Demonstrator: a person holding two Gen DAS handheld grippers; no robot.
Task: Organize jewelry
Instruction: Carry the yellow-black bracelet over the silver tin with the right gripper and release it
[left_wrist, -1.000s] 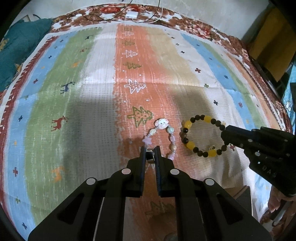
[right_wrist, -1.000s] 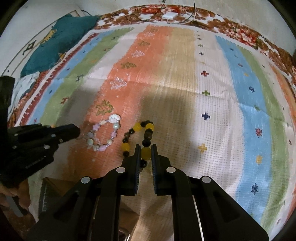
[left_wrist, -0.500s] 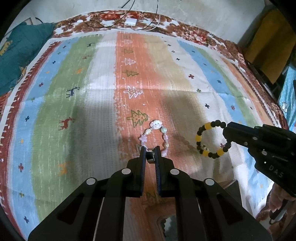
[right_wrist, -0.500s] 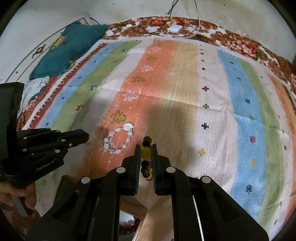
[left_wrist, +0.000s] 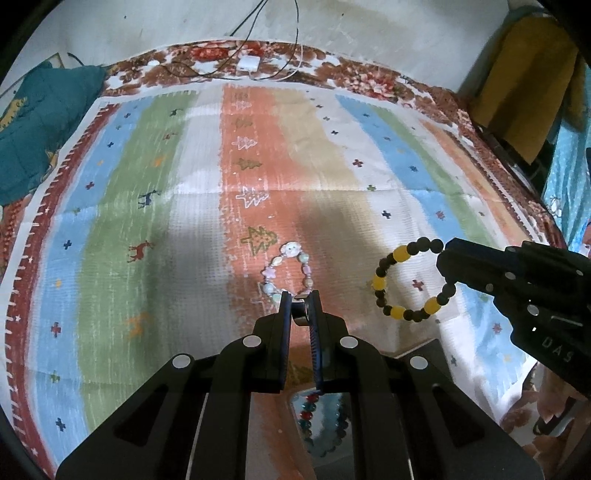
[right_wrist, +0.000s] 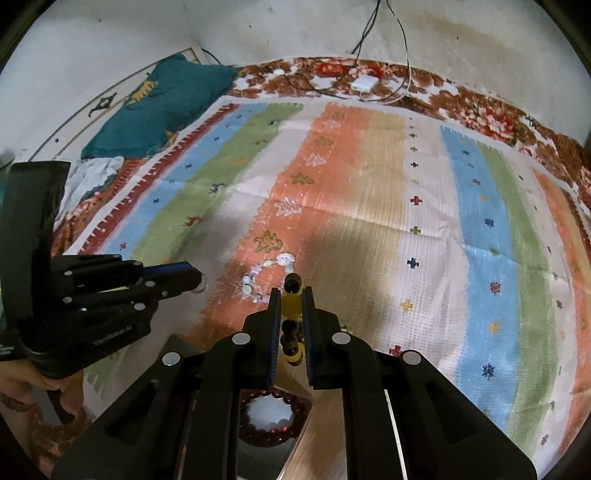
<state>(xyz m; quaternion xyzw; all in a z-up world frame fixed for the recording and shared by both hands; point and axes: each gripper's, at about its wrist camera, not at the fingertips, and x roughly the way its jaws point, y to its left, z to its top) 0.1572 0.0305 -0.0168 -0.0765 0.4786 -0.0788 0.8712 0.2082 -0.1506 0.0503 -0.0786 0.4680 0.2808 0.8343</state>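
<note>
1. Yellow-and-black bead bracelet: pinched between the fingers of the right tool and hanging free of the striped cloth. In the right wrist view, a yellow bead sits clamped between the pads with dark beads strung below it.

2. Pastel bead bracelet: its far loop looks to rest on the orange stripe, just beyond the left tool. The near end, a small metal piece, is caught between that tool's nearly closed fingers. Cannot tell whether the loop is lifted or only held at the clasp.

3. The two bracelets are well apart, the yellow one off to the right of the pastel one.

4. Wooden box with mirrored surface lies right below both tools, at the near edge of the cloth. A dark red bead bracelet lies on the mirror, and green-and-red beads show there in the left view.

5. Progress, as a judgement: both loose bracelets are gripped but neither is stowed. What remains is to bring each back over the box and let go.
</note>
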